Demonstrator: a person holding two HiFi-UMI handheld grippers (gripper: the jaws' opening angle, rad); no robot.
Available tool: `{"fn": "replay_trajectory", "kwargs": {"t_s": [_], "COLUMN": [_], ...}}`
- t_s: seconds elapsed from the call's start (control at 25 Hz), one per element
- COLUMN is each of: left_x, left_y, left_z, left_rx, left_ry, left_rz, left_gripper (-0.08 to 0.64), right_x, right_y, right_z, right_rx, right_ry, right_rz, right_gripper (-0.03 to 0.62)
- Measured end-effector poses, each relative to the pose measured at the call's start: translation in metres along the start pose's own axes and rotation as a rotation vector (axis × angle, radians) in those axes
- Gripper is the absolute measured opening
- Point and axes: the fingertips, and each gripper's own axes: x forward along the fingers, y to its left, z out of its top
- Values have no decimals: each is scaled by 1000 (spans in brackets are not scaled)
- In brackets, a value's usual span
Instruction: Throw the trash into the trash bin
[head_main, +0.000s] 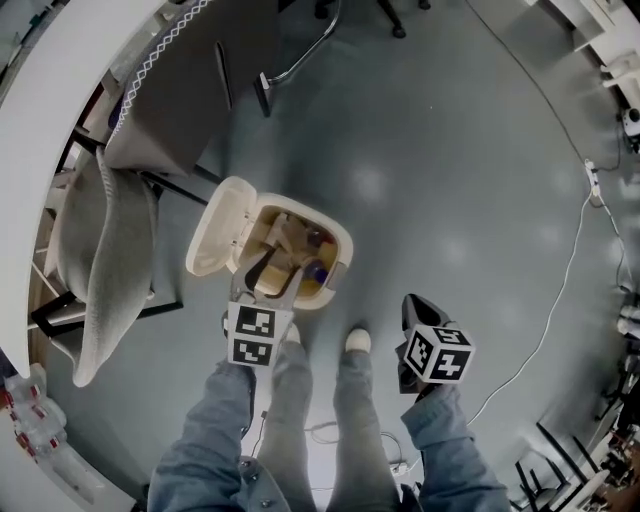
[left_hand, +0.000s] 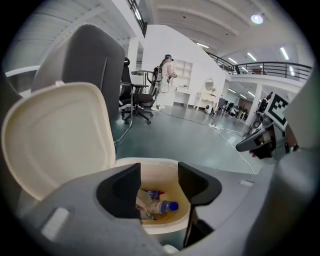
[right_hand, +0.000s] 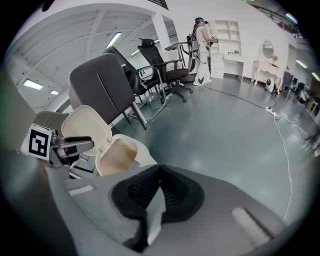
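A cream trash bin (head_main: 335, 240) stands on the grey floor with its lid (head_main: 222, 228) flipped up to the left. Inside lie a plastic bottle with a blue cap (left_hand: 162, 206) and crumpled paper. My left gripper (head_main: 278, 270) hangs over the bin's mouth, open, with nothing between its jaws (left_hand: 159, 180). My right gripper (head_main: 413, 305) is off to the right of the bin above bare floor. In the right gripper view its jaws (right_hand: 159, 175) are shut and hold nothing, and the bin (right_hand: 135, 155) and the left gripper (right_hand: 75, 144) show at the left.
A grey office chair (head_main: 170, 110) stands just behind the bin, beside a curved white desk (head_main: 40, 120). A white cable (head_main: 560, 290) runs across the floor at right. The person's shoes (head_main: 357, 341) are close to the bin's front. A person (right_hand: 202, 45) stands far off.
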Motion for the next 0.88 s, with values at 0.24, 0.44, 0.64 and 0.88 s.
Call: {"fn": "replay_trajectory", "kwargs": {"t_s": [0.24, 0.44, 0.64, 0.88], "left_x": [-84, -143, -210, -275], "left_y": [-15, -6, 4, 14], "left_z": [44, 97, 138, 175], "left_rx": [-68, -93, -133, -193], "left_ry": [-48, -119, -139, -179], "left_rz": [54, 154, 234, 286], "left_gripper": [184, 125, 47, 11], "right_x": [-49, -91, -160, -213], "right_y": [45, 85, 111, 131], "right_z": [41, 103, 140, 158], "right_rx": [-45, -143, -211, -200], "right_ry": [-63, -144, -194, -236], "right_rz": [70, 123, 154, 172], "right_gripper": [3, 3, 3, 3]}}
